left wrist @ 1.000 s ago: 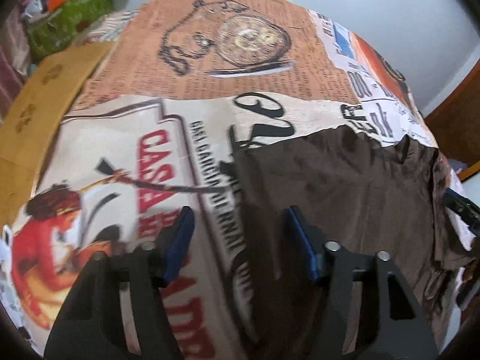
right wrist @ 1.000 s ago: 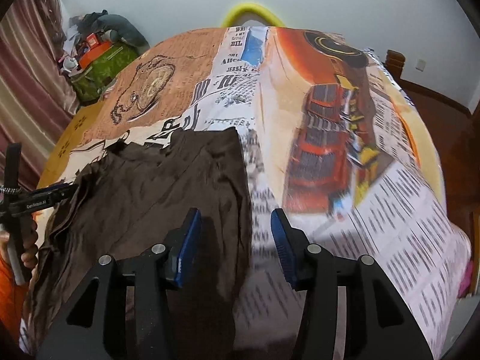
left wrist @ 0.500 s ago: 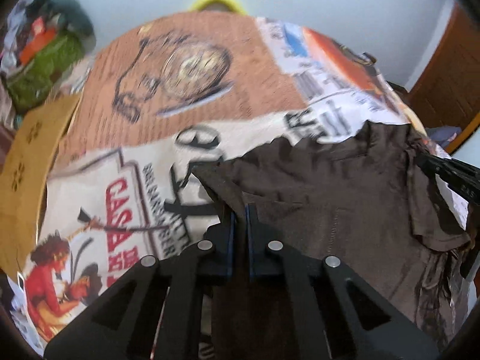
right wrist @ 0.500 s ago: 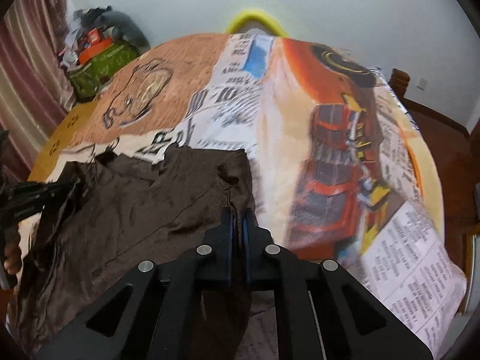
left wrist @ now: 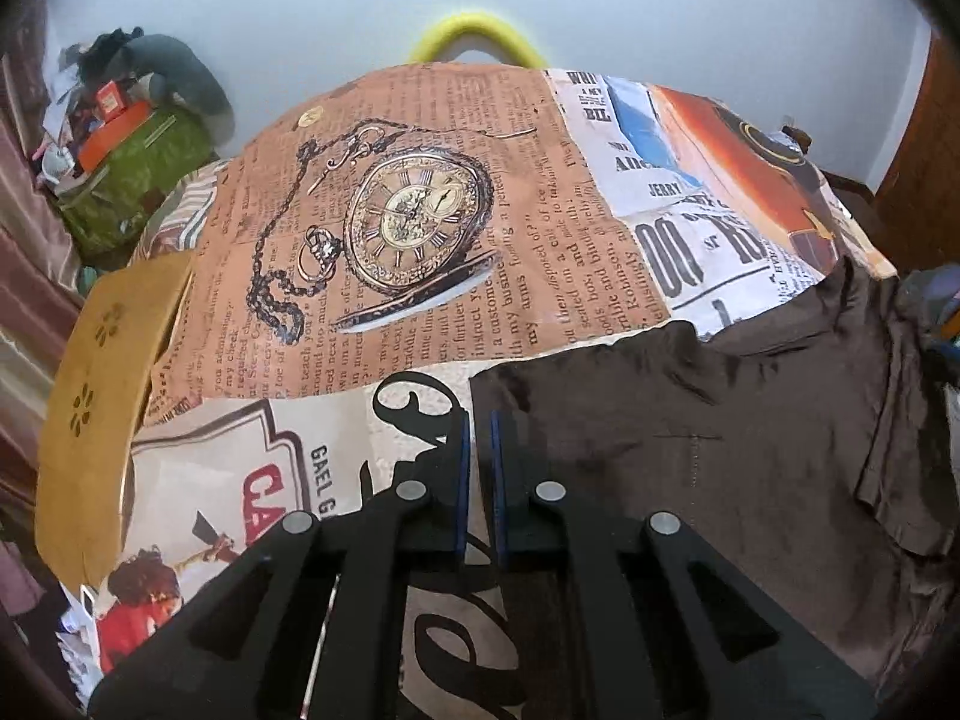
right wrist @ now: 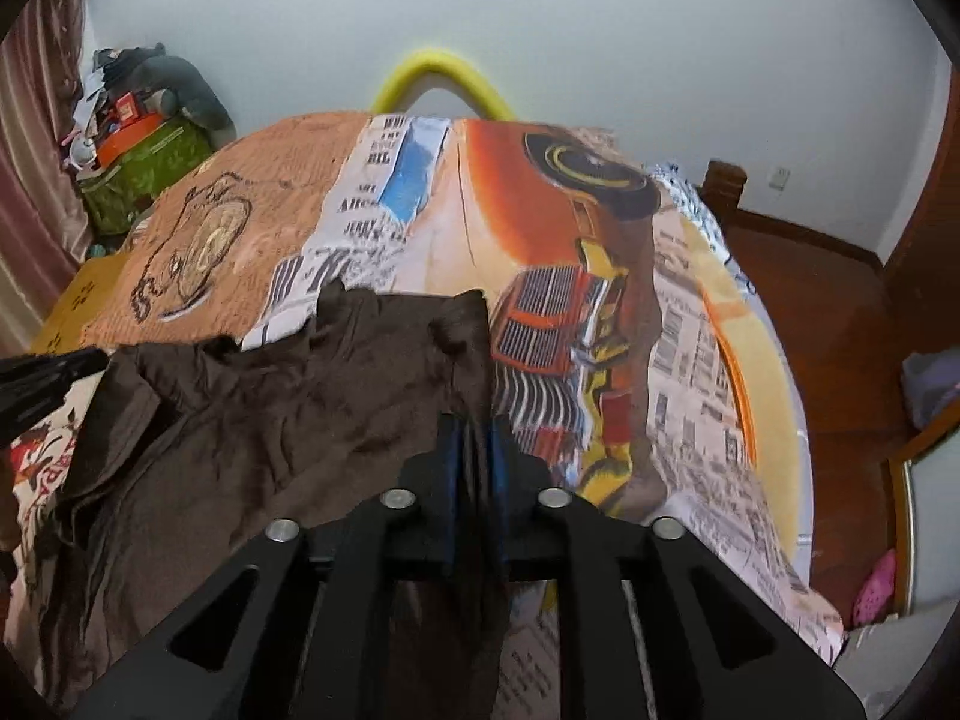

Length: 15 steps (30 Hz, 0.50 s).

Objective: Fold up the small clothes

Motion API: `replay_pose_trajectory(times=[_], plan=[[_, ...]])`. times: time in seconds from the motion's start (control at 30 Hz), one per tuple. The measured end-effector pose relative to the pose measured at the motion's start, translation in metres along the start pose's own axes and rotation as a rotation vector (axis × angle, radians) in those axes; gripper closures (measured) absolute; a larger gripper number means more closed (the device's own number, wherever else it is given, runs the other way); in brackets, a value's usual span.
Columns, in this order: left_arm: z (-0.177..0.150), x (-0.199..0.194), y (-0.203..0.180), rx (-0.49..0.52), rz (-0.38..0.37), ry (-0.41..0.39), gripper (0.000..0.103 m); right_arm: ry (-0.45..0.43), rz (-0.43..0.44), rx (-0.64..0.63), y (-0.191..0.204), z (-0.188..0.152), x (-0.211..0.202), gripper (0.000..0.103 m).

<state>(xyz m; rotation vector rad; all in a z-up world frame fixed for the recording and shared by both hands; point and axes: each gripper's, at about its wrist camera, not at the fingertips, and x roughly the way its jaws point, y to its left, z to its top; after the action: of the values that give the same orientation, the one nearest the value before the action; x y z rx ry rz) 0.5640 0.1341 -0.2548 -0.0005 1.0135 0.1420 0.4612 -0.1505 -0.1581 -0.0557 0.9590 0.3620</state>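
Brown garment (right wrist: 288,420) edges pinched in both jaws, printed bedspread (right wrist: 690,324) bare beyond.

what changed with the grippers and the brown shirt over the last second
Both grippers went from open to shut. The left gripper closed at the left edge of the brown shirt, the right gripper on its right edge, cloth visible between its pads. The shirt's near part was carried toward the far side, so it now lies bunched. The printed bedspread stayed put.
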Motion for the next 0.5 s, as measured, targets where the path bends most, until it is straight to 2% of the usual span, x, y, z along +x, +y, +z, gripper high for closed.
replay_pose_trajectory(times=[0.03, 0.1, 0.17, 0.33, 0.4, 0.5], plan=[[-0.002, -0.002, 0.003, -0.011, -0.02, 0.006, 0.091, 0.003, 0.012, 0.0, -0.001, -0.002, -0.003, 0.073], [-0.007, -0.01, 0.006, -0.035, -0.053, 0.011, 0.082, -0.01, 0.033, -0.011, 0.0, -0.008, -0.014, 0.065], [-0.017, -0.028, 0.01, -0.049, -0.088, 0.001, 0.072, -0.033, 0.043, -0.041, 0.003, -0.015, -0.03, 0.065], [-0.044, -0.086, 0.009, 0.0, -0.086, -0.056, 0.059, -0.067, 0.083, -0.061, 0.009, -0.032, -0.074, 0.065], [-0.054, -0.108, 0.008, 0.025, -0.089, -0.077, 0.048, -0.079, 0.101, -0.068, 0.012, -0.042, -0.094, 0.065], [-0.077, -0.152, 0.008, 0.05, -0.092, -0.109, 0.041, -0.093, 0.123, -0.084, 0.018, -0.056, -0.124, 0.064]])
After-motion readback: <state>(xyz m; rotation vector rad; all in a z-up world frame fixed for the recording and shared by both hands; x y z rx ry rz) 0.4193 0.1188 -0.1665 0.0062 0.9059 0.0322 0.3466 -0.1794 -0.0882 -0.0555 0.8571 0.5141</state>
